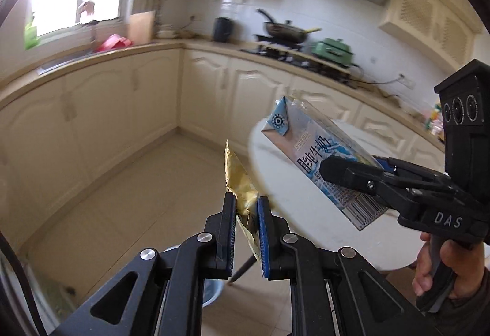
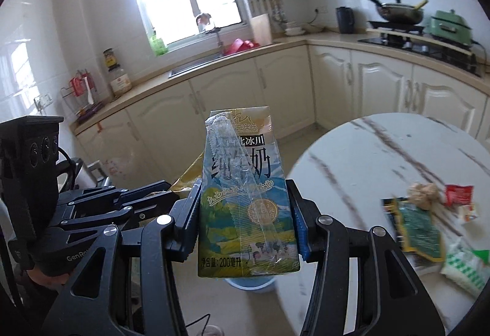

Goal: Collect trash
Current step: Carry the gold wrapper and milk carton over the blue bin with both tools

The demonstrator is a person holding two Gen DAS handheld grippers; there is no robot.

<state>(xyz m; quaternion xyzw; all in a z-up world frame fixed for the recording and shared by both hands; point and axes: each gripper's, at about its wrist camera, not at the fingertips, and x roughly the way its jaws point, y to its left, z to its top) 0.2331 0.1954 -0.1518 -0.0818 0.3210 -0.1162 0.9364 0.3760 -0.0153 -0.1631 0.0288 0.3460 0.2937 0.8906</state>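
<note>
Trash fills both my claws: my left gripper (image 1: 247,232) pinches a gold wrapper (image 1: 240,183), its lower end hidden between the pads; my right gripper (image 2: 246,224) clamps a milk carton (image 2: 245,198). More litter (image 2: 428,222) lies blurred on the table (image 2: 367,158), far right.

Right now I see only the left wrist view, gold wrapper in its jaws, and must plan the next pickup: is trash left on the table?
Observer: Yes. On the table lie a green wrapper, a red packet, a crumpled brown wad and a white-and-green bag.
Operator: Is the milk carton gripped squarely?
Observer: The right gripper has its jaws on the two narrow sides of the milk carton, which stands upright between them.
Operator: Anything on its front?
Observer: A wrapped straw is stuck up its face.
</note>
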